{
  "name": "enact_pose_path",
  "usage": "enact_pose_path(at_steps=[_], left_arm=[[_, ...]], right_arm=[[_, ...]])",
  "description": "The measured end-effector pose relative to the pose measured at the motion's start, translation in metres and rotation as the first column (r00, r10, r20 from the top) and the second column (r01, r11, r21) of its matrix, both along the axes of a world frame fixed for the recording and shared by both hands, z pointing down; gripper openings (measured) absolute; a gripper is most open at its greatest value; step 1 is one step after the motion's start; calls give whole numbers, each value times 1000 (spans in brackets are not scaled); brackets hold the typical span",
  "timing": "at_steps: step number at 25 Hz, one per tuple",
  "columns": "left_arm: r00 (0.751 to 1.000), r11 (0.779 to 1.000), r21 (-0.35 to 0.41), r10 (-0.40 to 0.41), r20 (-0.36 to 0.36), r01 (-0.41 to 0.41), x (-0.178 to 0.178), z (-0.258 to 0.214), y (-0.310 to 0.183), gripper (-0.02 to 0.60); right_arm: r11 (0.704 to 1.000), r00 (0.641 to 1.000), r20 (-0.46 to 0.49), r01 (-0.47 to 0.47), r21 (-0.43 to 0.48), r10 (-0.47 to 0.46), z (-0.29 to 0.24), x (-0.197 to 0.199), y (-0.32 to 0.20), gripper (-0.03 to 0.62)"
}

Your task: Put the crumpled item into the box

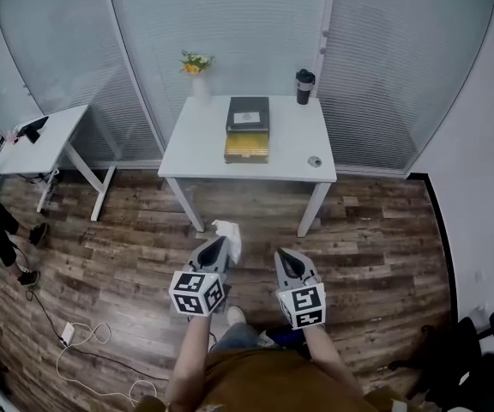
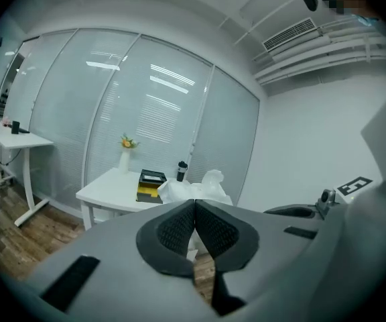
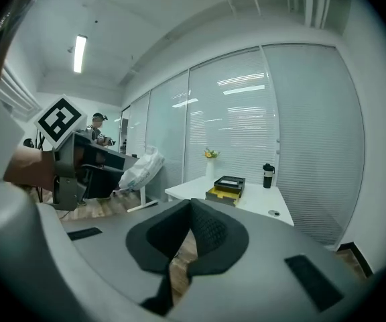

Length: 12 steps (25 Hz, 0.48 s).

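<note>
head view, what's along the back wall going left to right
side table → vase of flowers → box → black cup

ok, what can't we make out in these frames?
- Box inside: the dark top covers most of it in the head view, and it is tiny in the gripper views.
- Crumpled item: in the left gripper view, its lower part is hidden behind the left gripper.
- Round thing on the table: too small to identify.
</note>
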<state>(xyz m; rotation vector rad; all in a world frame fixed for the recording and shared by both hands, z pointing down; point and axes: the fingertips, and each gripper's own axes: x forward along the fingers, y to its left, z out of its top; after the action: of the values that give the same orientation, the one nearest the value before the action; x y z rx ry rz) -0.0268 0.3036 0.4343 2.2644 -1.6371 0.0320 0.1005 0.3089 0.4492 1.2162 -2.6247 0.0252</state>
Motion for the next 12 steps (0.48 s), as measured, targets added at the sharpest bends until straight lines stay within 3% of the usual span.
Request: enact_pose_path(at_steps=[12], left_arm=[[999, 998, 53, 14, -35, -12, 14, -27, -31, 26]], right_arm=[[998, 998, -1, -55, 22, 55, -12, 30, -23, 12]])
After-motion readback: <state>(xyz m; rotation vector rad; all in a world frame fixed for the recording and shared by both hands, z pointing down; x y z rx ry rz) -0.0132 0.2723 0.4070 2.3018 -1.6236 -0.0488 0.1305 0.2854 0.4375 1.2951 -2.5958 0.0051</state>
